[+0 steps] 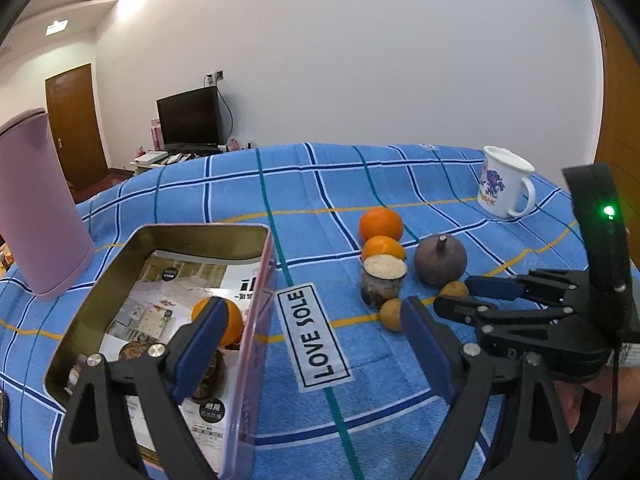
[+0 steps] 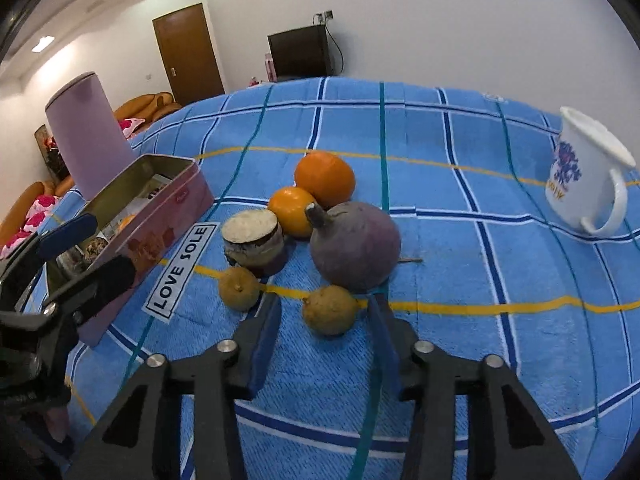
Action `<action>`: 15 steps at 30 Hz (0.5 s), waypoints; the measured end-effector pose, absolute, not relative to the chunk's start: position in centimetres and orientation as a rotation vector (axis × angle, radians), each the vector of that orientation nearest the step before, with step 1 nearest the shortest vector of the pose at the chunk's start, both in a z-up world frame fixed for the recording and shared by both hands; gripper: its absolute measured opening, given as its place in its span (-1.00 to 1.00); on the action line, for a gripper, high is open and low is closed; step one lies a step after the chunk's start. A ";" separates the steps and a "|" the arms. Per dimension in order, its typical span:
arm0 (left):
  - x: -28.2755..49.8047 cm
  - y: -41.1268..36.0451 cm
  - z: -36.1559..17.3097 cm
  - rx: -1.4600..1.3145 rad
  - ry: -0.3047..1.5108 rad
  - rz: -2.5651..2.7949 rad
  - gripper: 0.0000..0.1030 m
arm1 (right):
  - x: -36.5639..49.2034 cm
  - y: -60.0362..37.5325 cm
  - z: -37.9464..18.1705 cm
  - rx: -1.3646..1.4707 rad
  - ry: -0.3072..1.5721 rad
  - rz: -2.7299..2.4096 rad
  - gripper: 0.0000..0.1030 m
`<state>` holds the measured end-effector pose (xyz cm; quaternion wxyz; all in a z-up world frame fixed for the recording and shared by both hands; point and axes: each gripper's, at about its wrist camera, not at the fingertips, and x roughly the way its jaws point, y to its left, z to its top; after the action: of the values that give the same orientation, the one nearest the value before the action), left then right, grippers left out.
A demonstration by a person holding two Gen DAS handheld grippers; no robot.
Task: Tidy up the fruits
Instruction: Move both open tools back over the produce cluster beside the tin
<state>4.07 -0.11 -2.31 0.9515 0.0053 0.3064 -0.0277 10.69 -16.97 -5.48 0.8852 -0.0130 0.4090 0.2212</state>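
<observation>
Fruits sitting clustered on blue plaid cloth [image 2: 460,240] covering bench:
- two glossy round oranges [image 2: 325,178]
- one dull purple round fruit with stem [image 2: 355,246]
- two small yellow-brown fruits [image 2: 329,310]
- one cut dark-rinded piece, pale top [image 2: 254,242]

Third orange [image 1: 218,320] lying inside open pink metal tin [image 1: 256,320].

Left tongs [image 1: 316,344] gaping wide above tin edge.

Right tongs [image 2: 325,332] spreading open around nearest yellow-brown fruit, not touching.

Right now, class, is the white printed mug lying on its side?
No, the white printed mug stands upright on the blue checked cloth.
</observation>
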 end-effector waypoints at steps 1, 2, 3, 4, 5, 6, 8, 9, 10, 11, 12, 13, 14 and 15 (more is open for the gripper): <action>4.2 -0.3 -2.4 0.015 0.626 -0.059 0.75 | 10.8 -17.0 -5.6 -0.022 0.859 0.465 -0.33; 4.3 -0.4 -2.5 0.019 0.630 -0.061 0.75 | 10.9 -17.0 -5.6 -0.014 0.862 0.469 -0.40; 4.3 -0.5 -2.5 0.020 0.633 -0.063 0.75 | 10.8 -17.1 -5.6 -0.007 0.861 0.469 -0.40; 4.4 -0.6 -2.6 0.019 0.637 -0.068 0.75 | 10.8 -17.2 -5.6 -0.002 0.860 0.470 -0.40; 4.5 -0.8 -2.6 0.018 0.641 -0.073 0.75 | 10.7 -17.3 -5.5 0.006 0.855 0.470 -0.41; 4.6 -0.9 -2.6 0.018 0.643 -0.077 0.75 | 10.5 -17.5 -5.4 0.010 0.847 0.465 -0.41; 4.7 -1.4 -2.5 0.023 0.643 -0.085 0.75 | 10.1 -18.0 -5.1 0.011 0.821 0.441 -0.41; 4.8 -1.7 -2.4 0.025 0.642 -0.092 0.75 | 9.9 -18.2 -4.9 0.007 0.809 0.427 -0.41; 5.0 -2.0 -2.3 0.026 0.643 -0.103 0.75 | 9.7 -18.5 -4.8 0.003 0.799 0.412 -0.41; 5.2 -2.4 -2.3 0.028 0.648 -0.111 0.75 | 9.6 -18.7 -4.7 -0.004 0.790 0.396 -0.41; 5.6 -2.8 -2.4 0.036 0.653 -0.112 0.75 | 9.6 -18.8 -4.6 -0.011 0.786 0.383 -0.41; 6.0 -3.2 -2.5 0.045 0.660 -0.113 0.75 | 9.6 -19.0 -4.6 -0.014 0.785 0.373 -0.41; 6.5 -3.6 -2.6 0.047 0.672 -0.118 0.75 | 9.7 -19.2 -4.6 -0.013 0.785 0.365 -0.41; 7.1 -3.9 -2.8 0.044 0.685 -0.123 0.75 | 9.7 -19.4 -4.6 -0.009 0.785 0.361 -0.41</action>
<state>7.07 -3.90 -2.82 0.9398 0.0215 0.3358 -0.0602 9.75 -19.43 -4.61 0.9081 -0.0042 0.3803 0.1751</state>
